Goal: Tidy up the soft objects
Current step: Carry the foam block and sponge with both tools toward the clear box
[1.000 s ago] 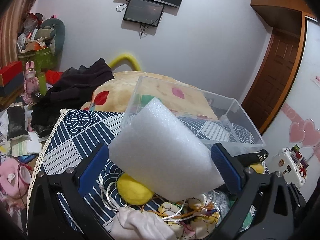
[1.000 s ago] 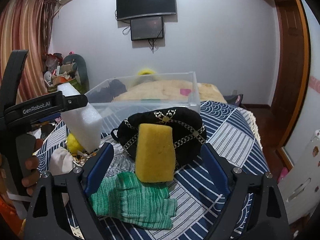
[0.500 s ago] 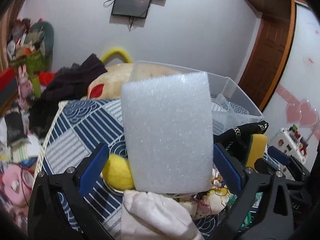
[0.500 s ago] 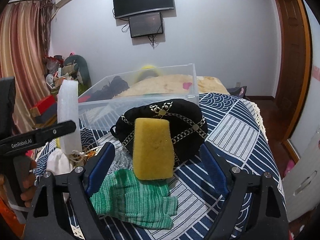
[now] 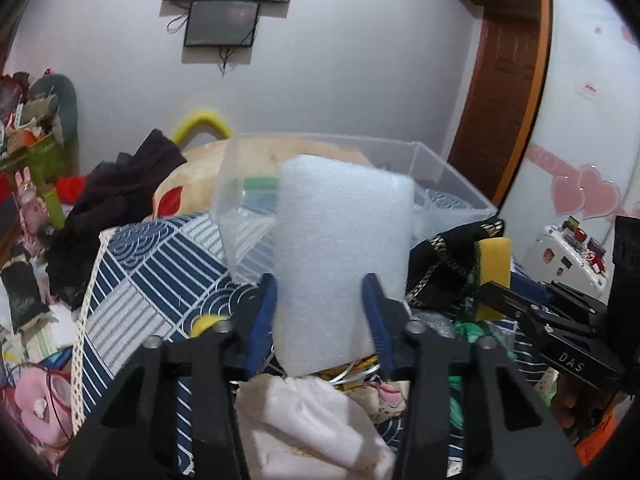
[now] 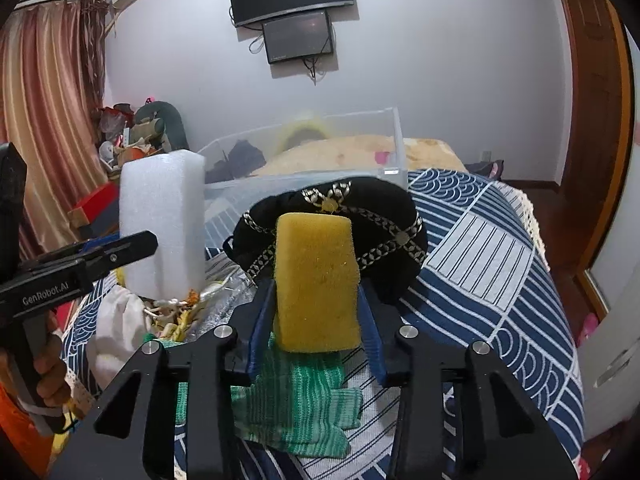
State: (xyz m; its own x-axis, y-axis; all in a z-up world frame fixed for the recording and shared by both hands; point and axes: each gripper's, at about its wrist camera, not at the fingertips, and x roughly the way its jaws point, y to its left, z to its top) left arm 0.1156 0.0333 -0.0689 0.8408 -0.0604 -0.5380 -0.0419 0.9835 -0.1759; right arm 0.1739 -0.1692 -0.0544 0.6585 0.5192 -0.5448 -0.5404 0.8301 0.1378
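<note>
Left wrist view | left hand-held gripper (image 5: 322, 312) clamped on white foam block (image 5: 344, 256), centre frame | right hand-held gripper (image 6: 316, 316) clamped on yellow sponge (image 6: 316, 280), centre frame

Left cam: I look along my fingers, close on foam block (image 5: 344, 256), facing TV wall | Right cam: same heading, close on sponge (image 6: 316, 284) | Shared: clear bin (image 6: 304, 152), centre frame.

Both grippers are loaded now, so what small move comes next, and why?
Probably lift both forward over the clear bin. The left gripper is clamped on the white foam block, the right gripper on the yellow sponge, both short of its near wall.
</note>
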